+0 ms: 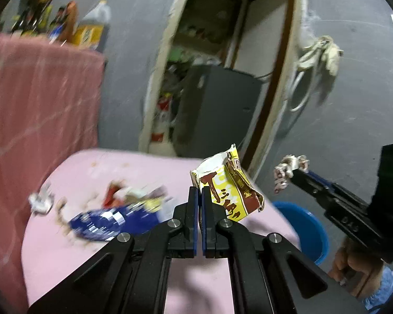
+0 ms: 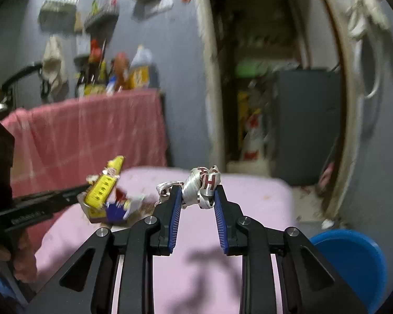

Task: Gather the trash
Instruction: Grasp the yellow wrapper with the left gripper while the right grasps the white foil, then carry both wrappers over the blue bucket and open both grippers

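My left gripper (image 1: 199,193) is shut on a torn yellow and brown carton (image 1: 229,188), held above the pink table (image 1: 97,172); the carton (image 2: 104,185) also shows at the left of the right wrist view. My right gripper (image 2: 197,192) is shut on a crumpled white wrapper with dark red letters (image 2: 201,183), lifted off the table (image 2: 259,196). In the left wrist view that gripper (image 1: 292,174) hangs right of the table with the wrapper (image 1: 288,170) at its tip. A blue packet (image 1: 110,219), a white scrap (image 1: 40,202) and crumbs lie on the table.
A blue bin (image 1: 305,227) stands on the floor right of the table, also low right in the right wrist view (image 2: 351,259). A pink-draped counter (image 2: 91,130) with bottles stands behind. A doorway (image 1: 217,78) with a dark cabinet opens ahead.
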The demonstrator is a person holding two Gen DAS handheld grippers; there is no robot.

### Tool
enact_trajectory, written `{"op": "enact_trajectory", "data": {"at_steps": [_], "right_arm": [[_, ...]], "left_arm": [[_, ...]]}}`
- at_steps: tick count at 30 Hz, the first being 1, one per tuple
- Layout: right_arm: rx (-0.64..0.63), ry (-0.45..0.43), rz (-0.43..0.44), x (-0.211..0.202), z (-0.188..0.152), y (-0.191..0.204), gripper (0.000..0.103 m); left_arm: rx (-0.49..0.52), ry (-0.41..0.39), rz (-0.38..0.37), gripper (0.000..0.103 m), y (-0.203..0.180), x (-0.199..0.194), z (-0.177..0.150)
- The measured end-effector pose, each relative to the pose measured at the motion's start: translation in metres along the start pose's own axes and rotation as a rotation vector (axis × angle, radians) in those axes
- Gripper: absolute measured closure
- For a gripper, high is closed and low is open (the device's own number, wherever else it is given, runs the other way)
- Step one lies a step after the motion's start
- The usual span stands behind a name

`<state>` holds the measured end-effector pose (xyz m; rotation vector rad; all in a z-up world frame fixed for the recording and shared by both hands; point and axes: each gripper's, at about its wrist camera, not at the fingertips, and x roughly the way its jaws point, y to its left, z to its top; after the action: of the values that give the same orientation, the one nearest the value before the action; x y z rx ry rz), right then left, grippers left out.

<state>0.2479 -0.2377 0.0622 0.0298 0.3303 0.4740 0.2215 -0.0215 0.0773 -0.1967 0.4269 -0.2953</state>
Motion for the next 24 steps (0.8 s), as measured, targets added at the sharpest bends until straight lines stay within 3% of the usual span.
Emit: {"op": "enact_trajectory", "data": {"at_steps": [5,9,17,24], "right_arm": [[0.014,-0.148,-0.111,-0.047,0.015,-0.018,0.08],[0.038,-0.205,-0.213,-0.075,0.014,-0.041,0.08],[0.139,-0.201,-0.362,-0.1,-0.003,-0.096,0.08],[0.221,-0.115,-0.449,-0.109,-0.026,-0.134,0.08]], "left_arm": [[0.05,-0.067,-0.059,0.103,-0.045,0.007,0.012],[0.079,-0.072,-0.102,0.103,-0.081,0.023,0.017],[0.141,-0.006,-0.184,0.103,-0.144,0.068,0.01],[0.146,0.108,-0.212,0.103,-0.176,0.115,-0.008]]}}
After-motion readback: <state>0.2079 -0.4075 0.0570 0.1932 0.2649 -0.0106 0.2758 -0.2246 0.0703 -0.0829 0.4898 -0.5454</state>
